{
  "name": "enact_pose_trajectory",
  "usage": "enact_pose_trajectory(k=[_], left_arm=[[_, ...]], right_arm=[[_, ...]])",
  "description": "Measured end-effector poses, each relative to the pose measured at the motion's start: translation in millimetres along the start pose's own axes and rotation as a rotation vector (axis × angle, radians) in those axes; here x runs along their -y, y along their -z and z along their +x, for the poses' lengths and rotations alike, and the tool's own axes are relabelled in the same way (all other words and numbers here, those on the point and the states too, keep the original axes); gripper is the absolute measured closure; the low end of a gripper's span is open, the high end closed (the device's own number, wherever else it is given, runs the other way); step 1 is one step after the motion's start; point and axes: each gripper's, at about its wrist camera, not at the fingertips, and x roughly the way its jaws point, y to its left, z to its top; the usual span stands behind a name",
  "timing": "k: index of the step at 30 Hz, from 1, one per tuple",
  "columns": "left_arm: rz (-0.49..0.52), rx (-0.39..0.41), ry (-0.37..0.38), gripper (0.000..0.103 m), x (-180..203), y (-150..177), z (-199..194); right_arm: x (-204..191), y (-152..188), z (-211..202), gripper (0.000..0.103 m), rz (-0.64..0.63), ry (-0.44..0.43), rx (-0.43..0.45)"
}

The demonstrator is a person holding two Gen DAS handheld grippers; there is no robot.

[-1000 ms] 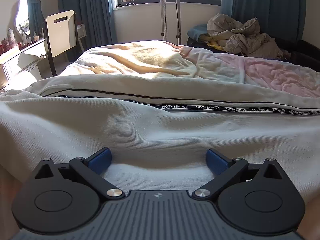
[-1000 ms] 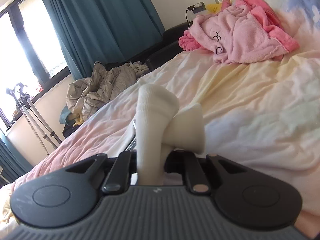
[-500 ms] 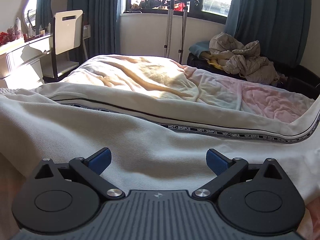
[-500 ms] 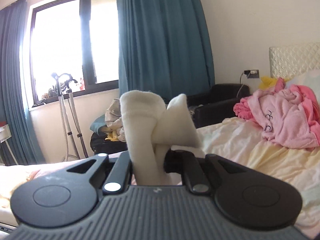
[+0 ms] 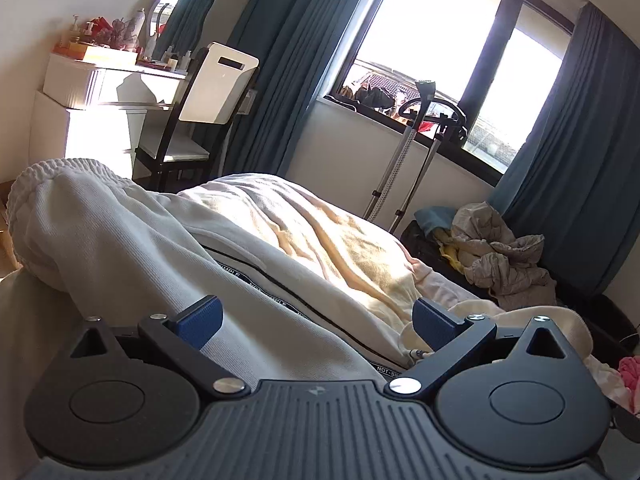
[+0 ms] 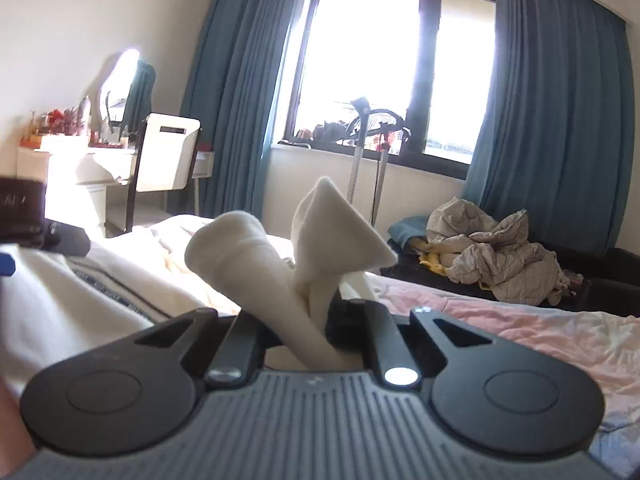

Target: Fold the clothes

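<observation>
**Cream trousers half lifted over the bed**

Cream knit fabric fills both views: a pair of trousers with a gathered waistband at the far left and a black tape printed "NOT-SIMPLE" along the side seam. In the left wrist view they drape across the near part of the bed, humped high on the left and sloping down to the right.

The left gripper has its jaws spread wide. Its blue pads sit just above the cloth, one on each side of the seam tape, with nothing pinched between them; whether they touch the fabric I cannot tell.

The right gripper is pressed together on a bunch of the same cream cloth. Two folds stick up from between its fingers, a rounded roll on the left and a pointed flap on the right. The rest of the trousers lies to the left in that view.

Beyond the bed stand a white chair, a dresser with a mirror, teal curtains, a bright window, a metal stand and a heap of grey clothes on a dark seat.
</observation>
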Motion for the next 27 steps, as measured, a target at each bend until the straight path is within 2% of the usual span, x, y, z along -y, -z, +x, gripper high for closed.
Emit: enact_pose_trajectory(k=[6,10,16,18,21,22,24,27], left_arm=[[-0.012,-0.006,0.041,0.002,-3.6,1.6,1.5],[0.01,0.002,0.066,0.001,1.2,5.4,-0.3],[0.066,0.009,0.1,0.001,10.1,12.1,-2.6],[0.135,0.014,0.076,0.001,17.1,17.1,-5.8],[0.191,0.01,0.103,0.001,23.6,24.1,-12.6],[0.193,0.009,0.12,0.001,24.5,25.4,-15.3],[0.187,0.009,0.159,0.002,25.8,27.6,-21.5],[0.179,0.013,0.241,0.002,30.9,30.7,-32.4]], right_arm=[[-77.0,54.5,-3.5,0.091,-0.164,-0.133,-0.122],[-70.4,39.3,-17.8,0.091,-0.096,-0.151,-0.085],[-78.0,67.6,-17.9,0.089,-0.13,-0.226,-0.148],[-75.2,70.0,-18.4,0.083,-0.116,-0.251,-0.163],[-63.8,57.3,-29.8,0.058,-0.079,-0.328,-0.209],[-60.1,53.1,-33.6,0.054,-0.067,-0.354,-0.225],[-46.8,45.1,-46.4,0.054,-0.04,-0.402,-0.247],[-9.7,36.4,-69.4,0.054,0.056,-0.425,-0.224]])
